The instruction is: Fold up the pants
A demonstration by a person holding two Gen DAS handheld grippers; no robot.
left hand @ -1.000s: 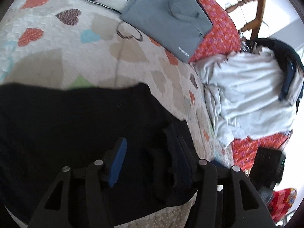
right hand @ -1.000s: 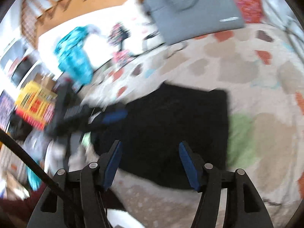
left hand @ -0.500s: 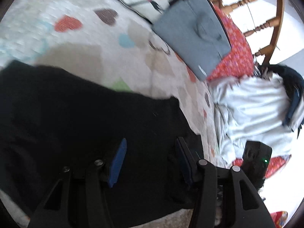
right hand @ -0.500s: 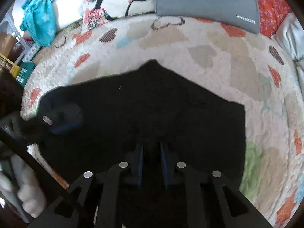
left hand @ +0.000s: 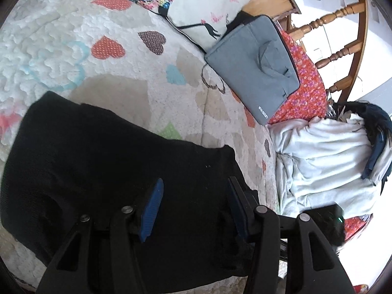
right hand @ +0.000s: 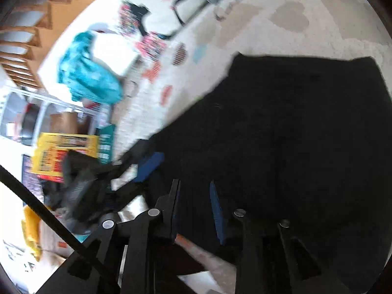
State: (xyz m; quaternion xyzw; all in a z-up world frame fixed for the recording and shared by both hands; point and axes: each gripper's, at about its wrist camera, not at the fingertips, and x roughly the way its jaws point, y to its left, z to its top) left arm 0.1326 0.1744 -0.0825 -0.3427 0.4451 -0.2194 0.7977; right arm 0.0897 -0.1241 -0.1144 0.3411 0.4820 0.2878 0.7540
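Swinging left since half a second ago, the right gripper [right hand: 193, 210] is now showing its fingers parted, apparently having released the black pants [left hand: 110, 171]. Both grippers are hovering over the pants, lying flat on the heart-print bed [left hand: 122, 78]; the left gripper [left hand: 193, 205] is also spread wide, gripping nothing.

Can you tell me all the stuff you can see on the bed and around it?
pants: one, black, flat on the quilt near both grippers
quilt: one, cream with coloured hearts, under the pants
laptop bag: one, grey, far side of the quilt
pillow: one, white with flowery print, beside the bag
clothes pile: light grey and dark, right of the quilt
teal cloth: one, past the quilt's edge
left gripper: open, over the pants
right gripper: open, over the pants
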